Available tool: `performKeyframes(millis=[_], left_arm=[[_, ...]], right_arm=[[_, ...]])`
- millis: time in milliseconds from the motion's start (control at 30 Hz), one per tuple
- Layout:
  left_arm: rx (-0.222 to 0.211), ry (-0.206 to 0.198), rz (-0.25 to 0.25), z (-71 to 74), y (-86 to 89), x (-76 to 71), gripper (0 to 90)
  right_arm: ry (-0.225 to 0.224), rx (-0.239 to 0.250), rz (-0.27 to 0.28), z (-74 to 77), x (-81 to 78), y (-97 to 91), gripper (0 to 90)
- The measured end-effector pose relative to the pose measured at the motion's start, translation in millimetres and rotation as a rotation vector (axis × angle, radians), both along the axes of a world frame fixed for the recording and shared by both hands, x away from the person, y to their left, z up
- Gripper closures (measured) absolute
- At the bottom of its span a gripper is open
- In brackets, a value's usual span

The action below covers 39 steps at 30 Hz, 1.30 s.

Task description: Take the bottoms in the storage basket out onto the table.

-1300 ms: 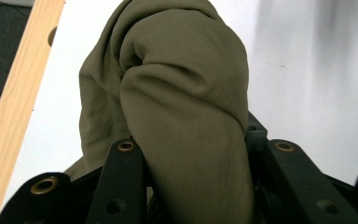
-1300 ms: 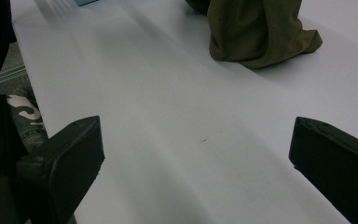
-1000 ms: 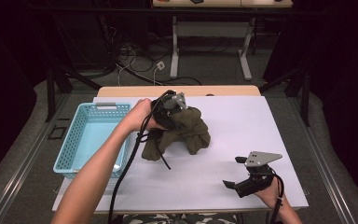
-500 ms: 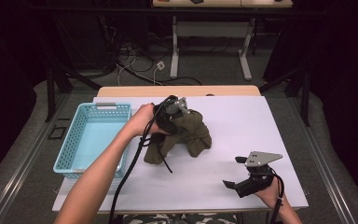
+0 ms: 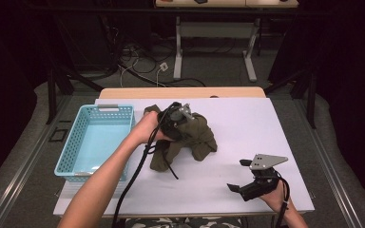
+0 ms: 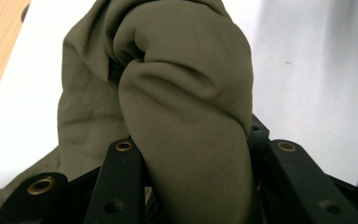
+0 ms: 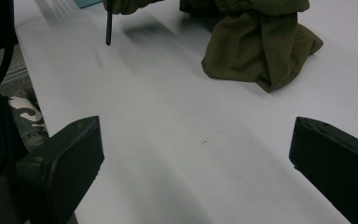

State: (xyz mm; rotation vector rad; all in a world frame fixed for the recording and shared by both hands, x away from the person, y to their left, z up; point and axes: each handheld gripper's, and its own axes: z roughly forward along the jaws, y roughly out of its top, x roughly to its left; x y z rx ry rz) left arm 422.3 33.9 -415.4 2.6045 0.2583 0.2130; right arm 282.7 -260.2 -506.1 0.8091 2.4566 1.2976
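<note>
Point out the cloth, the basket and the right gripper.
cloth (image 5: pixel 202 137): high view, its right-hand fold.
basket (image 5: pixel 66 156): high view, left wall.
right gripper (image 5: pixel 237 175): high view, between its open jaws.

The cloth (image 5: pixel 190 137) bunched in the middle is a plain olive green, no print on it, darker in its folds. The bench (image 5: pixel 247 123) top is white, with a strip of pale wood (image 5: pixel 180 92) along its far edge. The basket (image 5: pixel 76 142) is light turquoise, its walls a fine open lattice. Both tongs are black: the left tongs (image 5: pixel 173 124) with small brass-coloured rivets, the right tongs (image 5: pixel 237 175) carrying a grey plate on top. The cables are black. Camouflage-patterned fabric (image 5: pixel 180 222) shows at the near edge.
</note>
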Motion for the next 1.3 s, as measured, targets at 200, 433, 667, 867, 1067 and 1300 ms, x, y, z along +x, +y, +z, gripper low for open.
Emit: performKeyframes(millis=[200, 433, 667, 867, 1067, 1300], left_arm=[[0.019, 0.008, 0.004, -8.3, -1.5, 0.6, 62.4], [0.026, 0.02, 0.01, -19.0, -3.2, 0.0, 61.8], [0.021, 0.021, 0.0, -28.6, -5.4, -4.8, 61.8], [0.005, 0.021, 0.003, -35.3, -8.2, -9.4, 61.6], [0.008, 0.024, -0.008, -44.0, -12.5, -14.0, 61.0], [-0.002, 0.037, -0.006, -52.6, -16.2, -17.2, 60.4]], right_arm=[[0.002, -0.004, 0.0, 0.1, 0.1, 0.0, 2.8], [0.002, -0.003, -0.001, 0.1, 0.1, -0.3, 2.8], [0.004, 0.0, -0.001, 0.1, 0.1, -0.4, 2.8], [0.003, -0.001, -0.001, 0.1, 0.2, -0.3, 2.8], [0.004, -0.001, -0.001, 0.1, 0.1, -0.2, 2.8], [0.003, -0.003, -0.001, 0.1, 0.0, -0.1, 2.8]])
